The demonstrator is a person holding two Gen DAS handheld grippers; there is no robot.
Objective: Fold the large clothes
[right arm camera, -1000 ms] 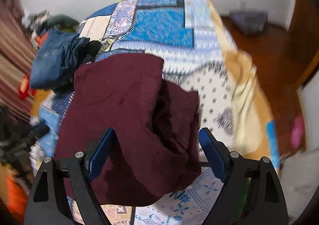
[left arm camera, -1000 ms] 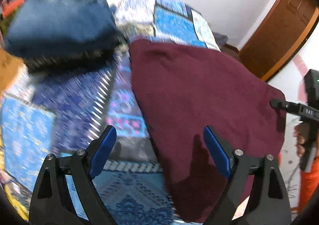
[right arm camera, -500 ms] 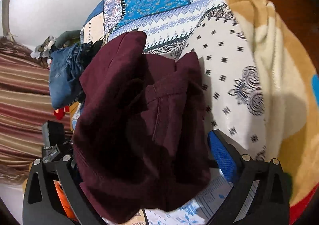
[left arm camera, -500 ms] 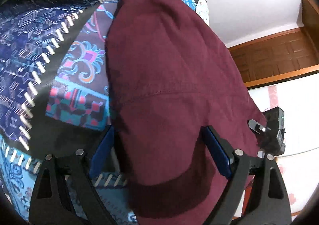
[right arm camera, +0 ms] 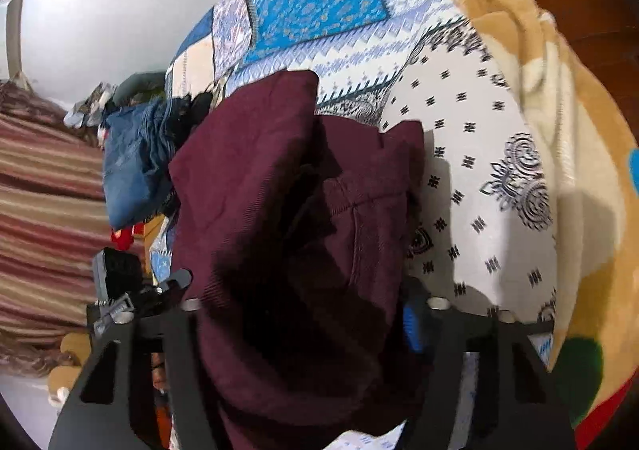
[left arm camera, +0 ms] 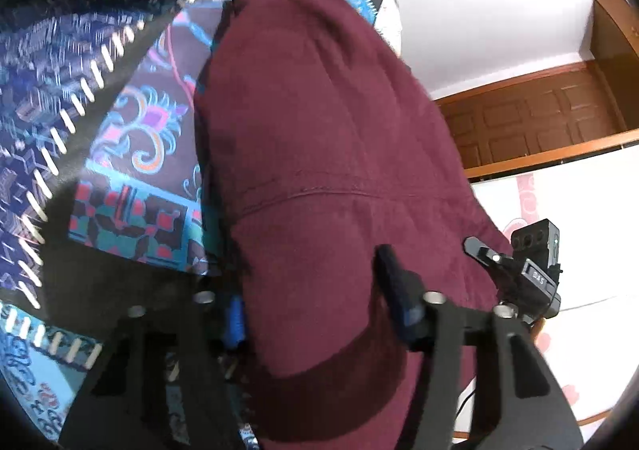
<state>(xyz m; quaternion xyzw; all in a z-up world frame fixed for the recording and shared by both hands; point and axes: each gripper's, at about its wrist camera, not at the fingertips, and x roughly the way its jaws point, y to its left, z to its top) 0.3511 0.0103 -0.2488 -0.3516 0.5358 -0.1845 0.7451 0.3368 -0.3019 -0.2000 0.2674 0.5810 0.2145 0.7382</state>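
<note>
Left claw (left arm camera: pixel 315 298) and right claw (right arm camera: pixel 303 314) each straddle the maroon garment (left arm camera: pixel 327 154) — seemingly pinching it, though folds hide contact.

Left gripper (left arm camera: pixel 315 298), right gripper (right arm camera: pixel 303 310); fingers spread

— Any writing to read here?

— Only one bit, in the left wrist view: small white characters on a black plastic bar (left arm camera: pixel 537 276), just below a small black camera box with round lenses (left arm camera: pixel 535 240). They look like "DAS", though the first character is too small to be sure of.

— And in the right wrist view?

— Nothing legible. The patchwork blue-and-white bedspread (right arm camera: pixel 471 154) carries only ornaments, and the blue marks on its white patch at the bottom edge are too blurred to read.
</note>
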